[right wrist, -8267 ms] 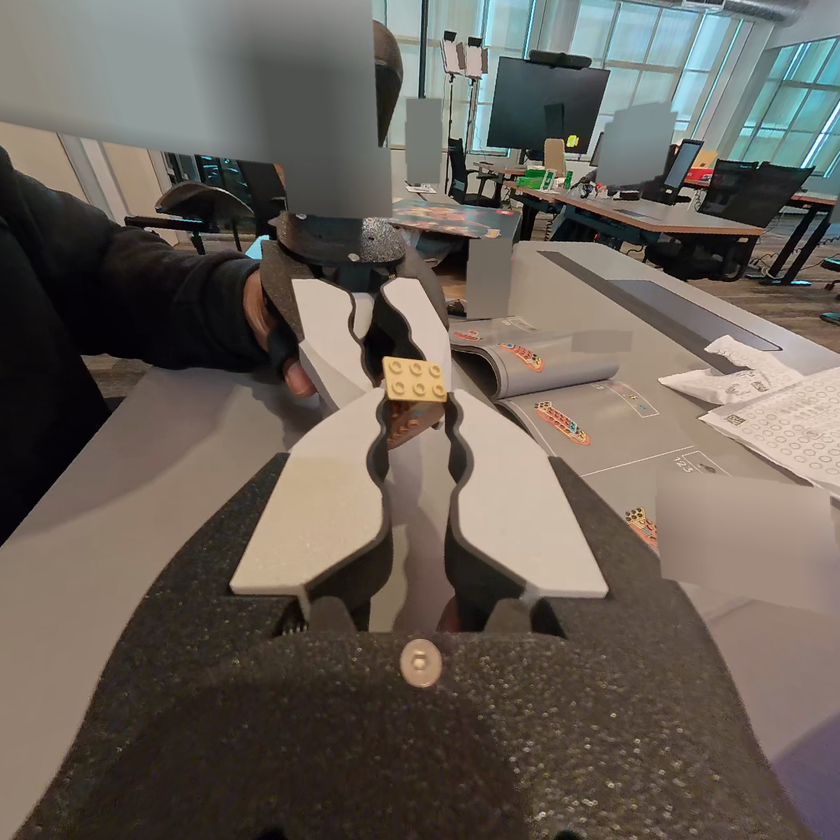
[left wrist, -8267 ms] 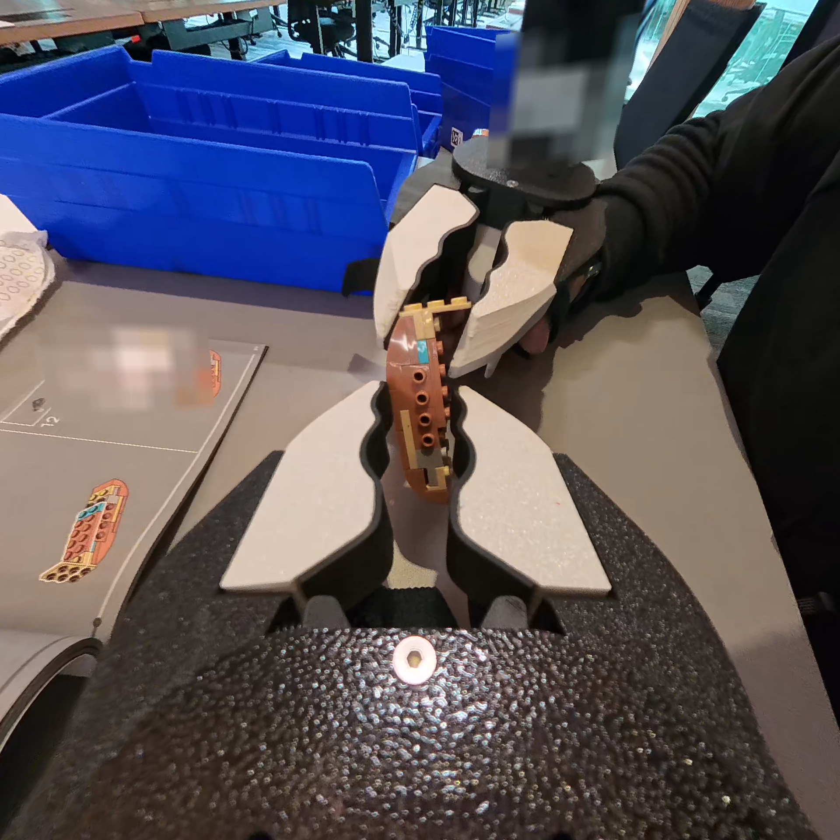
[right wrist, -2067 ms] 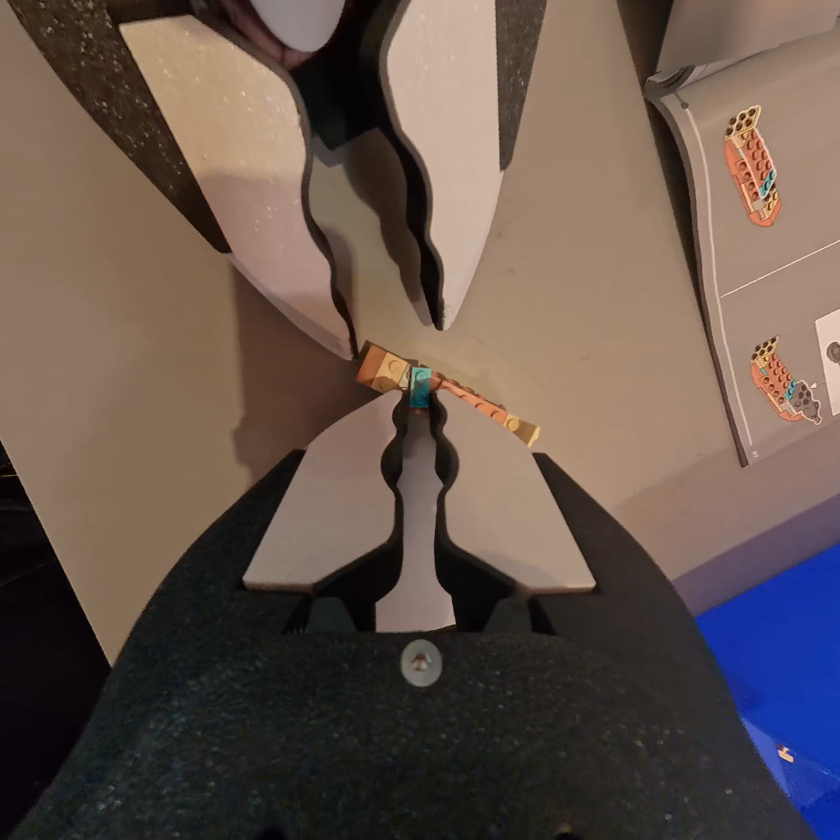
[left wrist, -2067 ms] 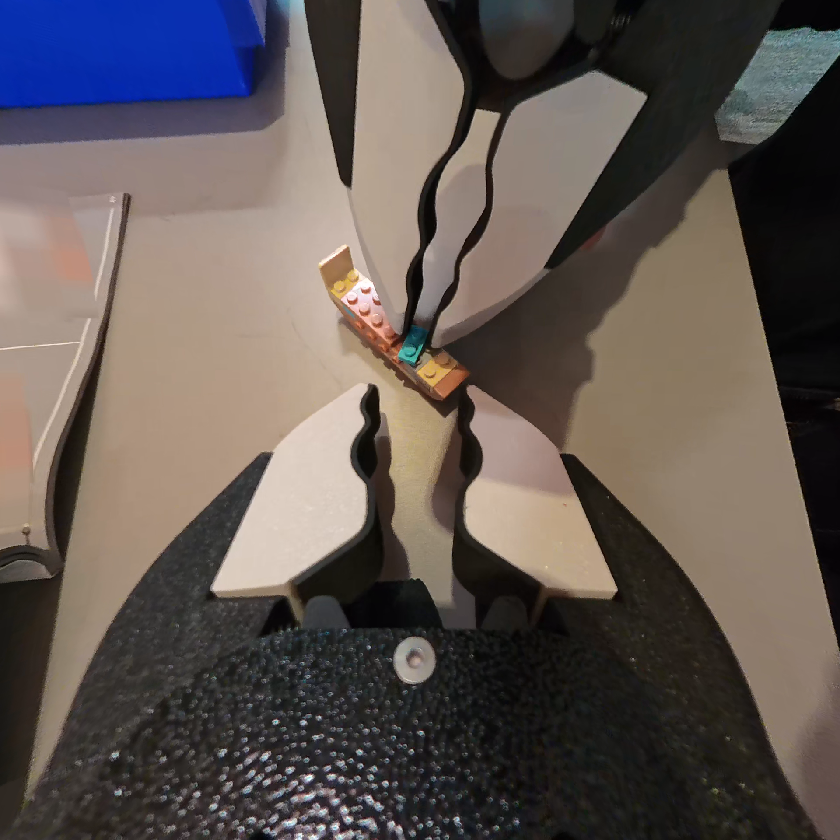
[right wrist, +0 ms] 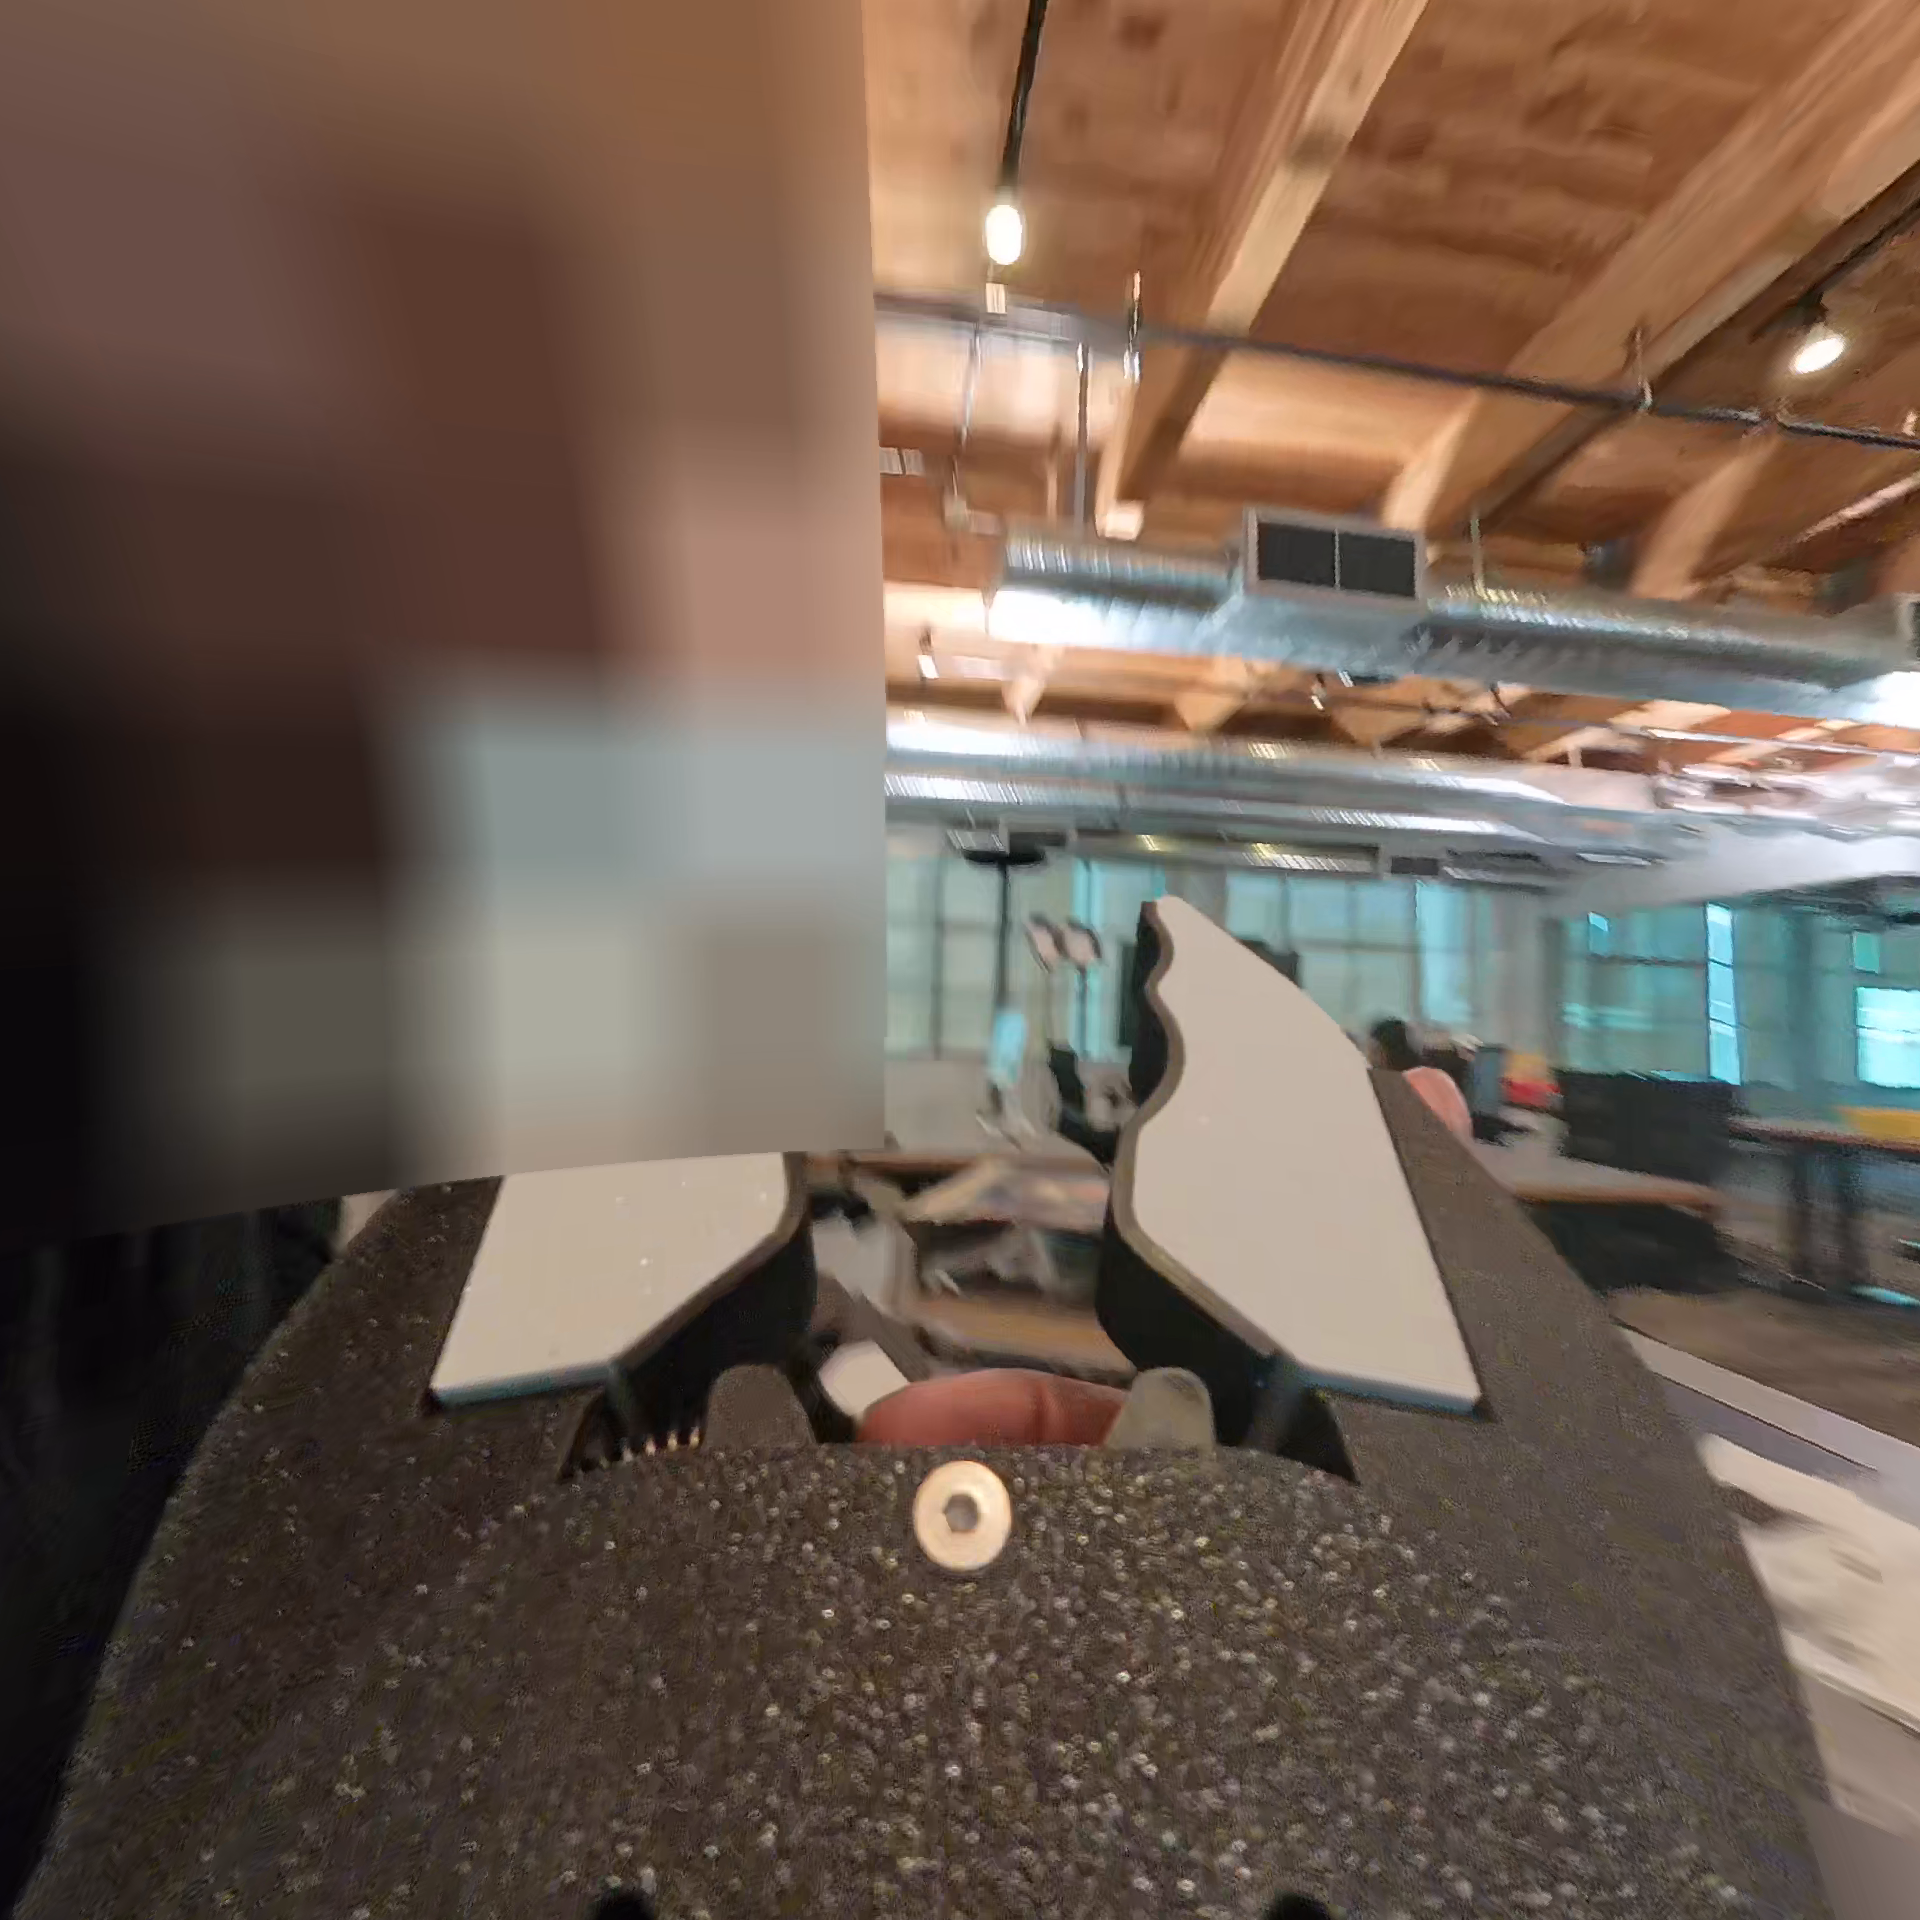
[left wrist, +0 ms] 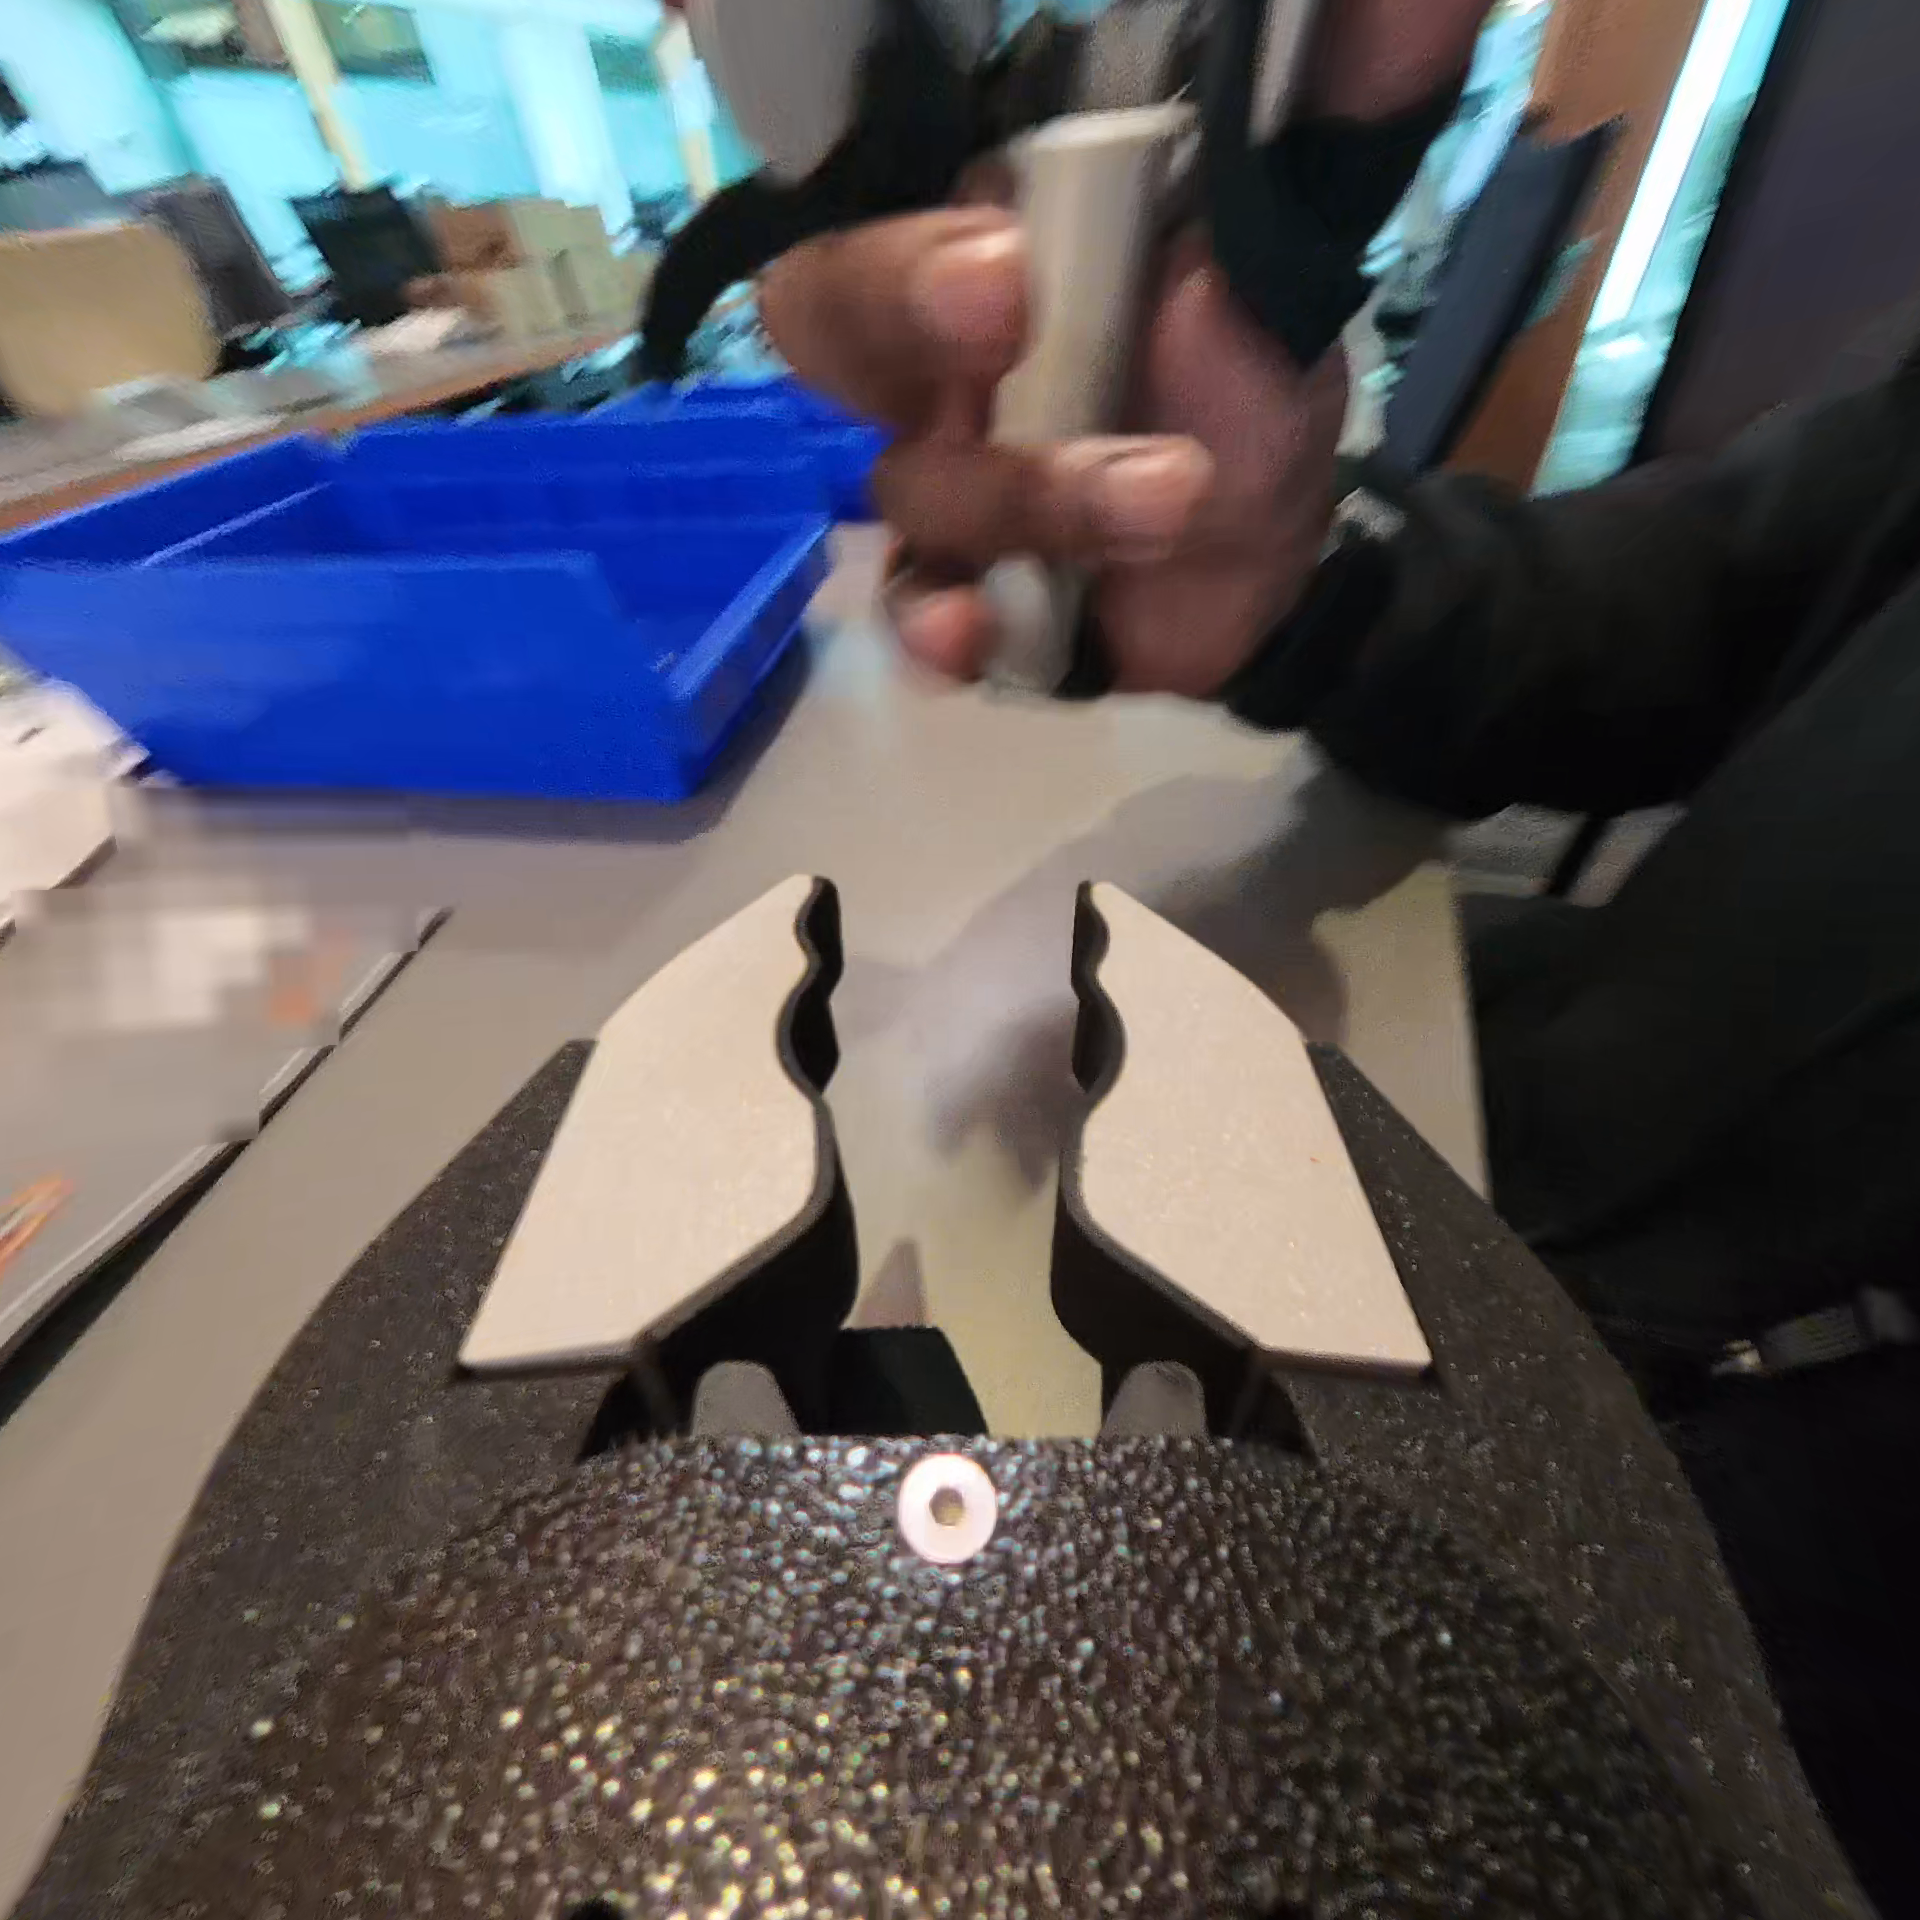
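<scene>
Left gripper spread, gripping nothing, above the grey table near the blue bin; right gripper spread, raised toward the ceiling.

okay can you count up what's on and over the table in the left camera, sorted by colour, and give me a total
Blue: 1, the blue bin.
Grey: 2, the open booklet and the table under it.
White: 1, blurred papers at the left edge.
Black and grey: 1, the left gripper, fingers apart with only table between them.
Other: 1, a hand around a pale handle.
Total: 6.
</scene>
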`<state>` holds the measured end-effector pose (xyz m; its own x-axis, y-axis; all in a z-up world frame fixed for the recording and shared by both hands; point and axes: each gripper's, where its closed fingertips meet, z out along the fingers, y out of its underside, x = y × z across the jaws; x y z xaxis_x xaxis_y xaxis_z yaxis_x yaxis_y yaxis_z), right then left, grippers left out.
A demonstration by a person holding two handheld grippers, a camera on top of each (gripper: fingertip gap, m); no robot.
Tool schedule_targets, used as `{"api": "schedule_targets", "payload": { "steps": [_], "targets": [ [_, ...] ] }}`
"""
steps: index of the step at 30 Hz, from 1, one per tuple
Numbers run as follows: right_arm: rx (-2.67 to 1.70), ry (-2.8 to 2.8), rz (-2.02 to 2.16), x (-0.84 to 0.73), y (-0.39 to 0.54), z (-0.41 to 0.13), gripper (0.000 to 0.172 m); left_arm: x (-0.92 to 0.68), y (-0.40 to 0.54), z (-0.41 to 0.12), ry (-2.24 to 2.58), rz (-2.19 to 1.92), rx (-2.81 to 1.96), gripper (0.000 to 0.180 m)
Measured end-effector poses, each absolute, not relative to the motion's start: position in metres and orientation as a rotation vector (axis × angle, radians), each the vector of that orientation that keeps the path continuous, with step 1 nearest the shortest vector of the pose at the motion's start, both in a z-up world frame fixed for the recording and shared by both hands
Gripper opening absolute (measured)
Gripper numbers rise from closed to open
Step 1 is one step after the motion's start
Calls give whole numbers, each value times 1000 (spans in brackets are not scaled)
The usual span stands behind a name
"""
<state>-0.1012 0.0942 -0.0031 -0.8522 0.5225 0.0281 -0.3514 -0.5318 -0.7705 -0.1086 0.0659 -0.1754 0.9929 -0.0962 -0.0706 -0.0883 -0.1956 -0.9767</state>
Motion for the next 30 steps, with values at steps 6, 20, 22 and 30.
{"api": "schedule_targets", "payload": {
  "steps": [6,20,22,30],
  "targets": [
    [-281,-1636,1997,-144,87,-65,51,-167,28,-229,-193,230,-2112,41],
    [-340,-2496,1437,-192,77,-215,64,-179,27,-259,-171,268,-2327,27],
    [-327,-2561,1358,-196,80,-227,64,-180,27,-259,-157,255,-2329,26],
    [-160,-2700,1165,-192,75,-252,45,-182,28,-259,-83,200,-2324,27]
  ]
}}
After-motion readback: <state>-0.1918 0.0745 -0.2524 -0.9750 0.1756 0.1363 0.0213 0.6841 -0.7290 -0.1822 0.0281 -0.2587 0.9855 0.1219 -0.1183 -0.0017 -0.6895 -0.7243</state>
